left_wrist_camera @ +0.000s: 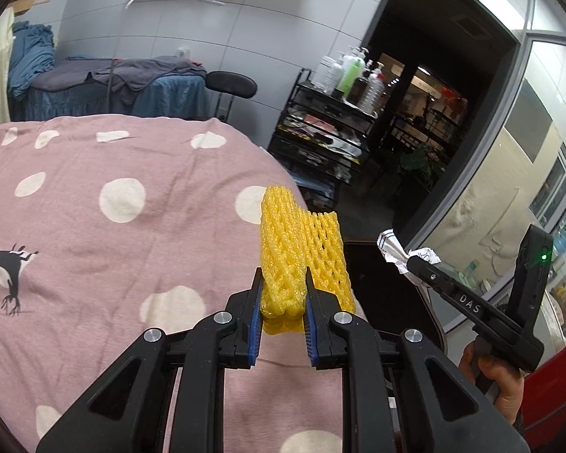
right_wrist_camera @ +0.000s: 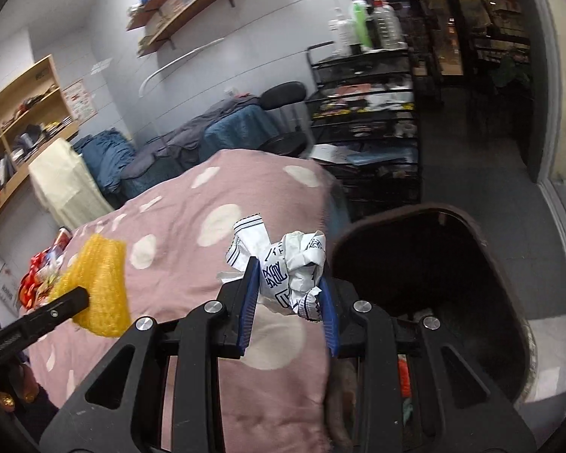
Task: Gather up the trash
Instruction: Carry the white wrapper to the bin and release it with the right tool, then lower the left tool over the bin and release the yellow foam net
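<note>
My left claw [left_wrist_camera: 283,283] is clamped on the yellow foam mesh sleeve [left_wrist_camera: 302,256] above the pink polka-dot blanket [left_wrist_camera: 113,226]. My right claw [right_wrist_camera: 288,283] grips the crumpled white printed paper wrapper [right_wrist_camera: 290,264], beside the dark open trash bin [right_wrist_camera: 434,264].

Each wrist view looks forward along its own gripper, close above the pink spotted bedcover [left_wrist_camera: 94,234]. The left faces the doorway; the right looks over the dark bin [right_wrist_camera: 434,264]. Both share the bedcover's far edge and the black rack [left_wrist_camera: 320,132].

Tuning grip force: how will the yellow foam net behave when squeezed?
The foam net is probably soft: it looks pinched where the left gripper holds it. Likely light and springy, given its open mesh. It stands up unsupported, so not floppy.
</note>
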Demonstrator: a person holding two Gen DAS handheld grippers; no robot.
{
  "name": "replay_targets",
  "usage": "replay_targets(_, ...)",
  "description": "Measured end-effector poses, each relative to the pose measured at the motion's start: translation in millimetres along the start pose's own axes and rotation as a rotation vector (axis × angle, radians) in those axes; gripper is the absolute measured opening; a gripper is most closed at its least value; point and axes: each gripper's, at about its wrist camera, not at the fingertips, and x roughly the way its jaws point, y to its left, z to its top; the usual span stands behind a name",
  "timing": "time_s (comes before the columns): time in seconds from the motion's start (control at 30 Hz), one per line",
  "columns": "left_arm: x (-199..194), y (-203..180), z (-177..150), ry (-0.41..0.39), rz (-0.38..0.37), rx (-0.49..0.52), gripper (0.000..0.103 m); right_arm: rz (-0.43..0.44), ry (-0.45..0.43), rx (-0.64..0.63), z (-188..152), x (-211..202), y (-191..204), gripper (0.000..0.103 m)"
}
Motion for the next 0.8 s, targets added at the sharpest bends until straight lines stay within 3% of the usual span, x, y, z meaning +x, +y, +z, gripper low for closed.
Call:
replay_targets(0.37,19.8,-40.3,-7.5,0.036,-0.036,0.076,0.019,-0.167,0.074,0.117,-22.6,14.9,-67.0,0.032)
replay_targets(0.53,29.3,-50.8,-11.0,0.054,-0.040,0.098,0.019,-0.178,0.137,0.163,-35.2,27.9,-86.5,0.052)
replay_targets(0.6,33.2,-54.5,-11.9,0.062,-0.042,0.105,0.019,-0.166,0.140,0.183,-37.9,26.2,-90.9,0.071)
replay_targets(0.8,42.8,-68.8,-10.8,0.079,-0.053,0.132,0.019,-0.177,0.063,0.232,-34.5,2.6,-99.6,0.078)
